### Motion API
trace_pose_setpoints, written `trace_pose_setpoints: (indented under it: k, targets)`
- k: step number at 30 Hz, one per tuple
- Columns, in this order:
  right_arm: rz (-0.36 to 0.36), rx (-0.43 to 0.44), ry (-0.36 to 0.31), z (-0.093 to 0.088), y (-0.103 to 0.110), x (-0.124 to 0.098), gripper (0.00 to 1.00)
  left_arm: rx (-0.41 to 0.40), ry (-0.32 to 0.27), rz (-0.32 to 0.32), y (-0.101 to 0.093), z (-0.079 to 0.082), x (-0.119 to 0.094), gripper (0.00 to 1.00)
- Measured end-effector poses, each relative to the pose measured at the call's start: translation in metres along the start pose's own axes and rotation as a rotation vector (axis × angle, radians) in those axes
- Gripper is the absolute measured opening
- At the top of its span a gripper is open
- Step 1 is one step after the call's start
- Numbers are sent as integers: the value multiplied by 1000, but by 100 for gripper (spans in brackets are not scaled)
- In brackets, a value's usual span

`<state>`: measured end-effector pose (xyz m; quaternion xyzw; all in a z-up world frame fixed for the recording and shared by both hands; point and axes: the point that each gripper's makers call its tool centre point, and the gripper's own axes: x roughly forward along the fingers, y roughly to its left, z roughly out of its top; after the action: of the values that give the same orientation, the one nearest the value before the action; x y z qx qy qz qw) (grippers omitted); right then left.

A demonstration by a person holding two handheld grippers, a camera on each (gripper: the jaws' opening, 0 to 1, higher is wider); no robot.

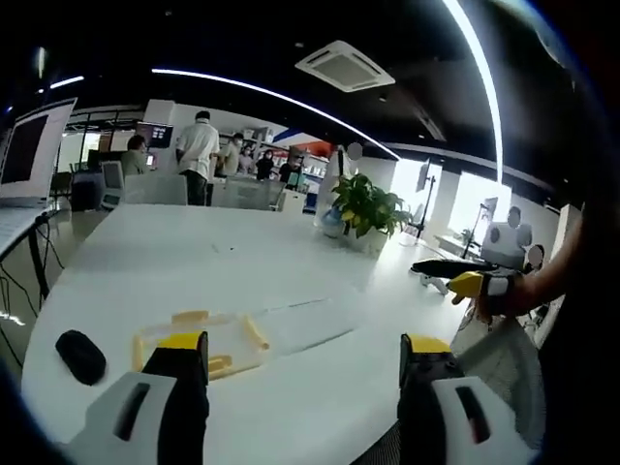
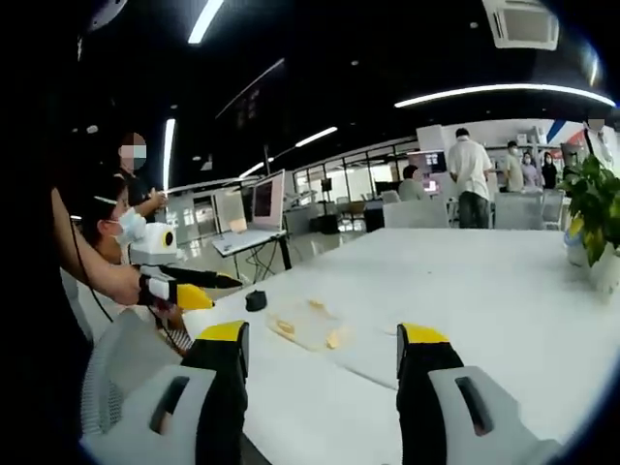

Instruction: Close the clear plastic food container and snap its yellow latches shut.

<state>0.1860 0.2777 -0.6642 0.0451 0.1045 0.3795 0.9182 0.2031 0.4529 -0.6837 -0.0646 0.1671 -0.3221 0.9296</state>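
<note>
Left gripper point(image 1: 302, 354): we see its two yellow-tipped jaws nearest the lens, spread wide apart with nothing between them, raised above the near edge of the white table point(image 1: 194, 252).
Right gripper point(image 2: 322, 349): same stance in the right gripper view, jaws parted and bare, hanging over the table's point(image 2: 484, 281) near side.
Container point(image 1: 218, 339): we find the clear plastic food container lying flat on the table just beyond the left jaw in the left gripper view; its yellow latches point(image 1: 254, 332) show along its edges. Whether the lid is seated we cannot tell. In the right gripper view it point(image 2: 305, 325) sits between and beyond the jaws, well apart from them.
Black object point(image 1: 80, 356): a small dark lump on the table, left of the container, apart from it.
Potted plant point(image 1: 366, 208): green, at the table's far side.
Other gripper: the right one enters the left gripper view from the right point(image 1: 465, 276), held in a hand point(image 1: 518, 291) off the table edge.
Background: people point(image 1: 199, 150) stand by desks and monitors at the far end.
</note>
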Motion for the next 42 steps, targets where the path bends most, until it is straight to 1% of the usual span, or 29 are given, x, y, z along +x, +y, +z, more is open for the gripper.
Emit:
trace_pose_setpoints:
  k: [4,6,8,12,16,17,22,28,32,35,37,40,42]
  targets:
    - [3,1,4,1,-1,3,63,-10,8,-9,1,1,2,80]
    - [6,3,2,4,-2,6,64,-1,12,-17,1,1,4,80]
    - [7,0,1,7,-3,10,64,13,14,-8,5,3,4,80]
    - [14,-8,-1,13,-6,21,65,-1,-3,-9,11,11,6,80]
    - [31,-38,10,16,-5,35,64,3,15,-8,18,9,9,78]
    - [36,-41,15,15,-5,38,64,3,25,-7,20,8,10,78]
    - [59,-46,35,13,-2,52,63,20,39,-19,27,7,13,78]
    - [64,-52,34,14,0,62,63,28,56,-29,34,5,17,77]
    - [74,-66,53,10,1,68,62,48,78,-45,37,3,19,76]
    - [84,-72,70,7,3,72,62,52,83,-49,42,5,20,75]
    - [93,-92,86,4,3,75,63,61,90,-49,48,5,21,75]
    - [98,-91,102,2,1,81,63,68,98,-49,54,5,21,75]
    - [99,-106,107,1,-1,84,62,69,109,-52,58,3,21,75]
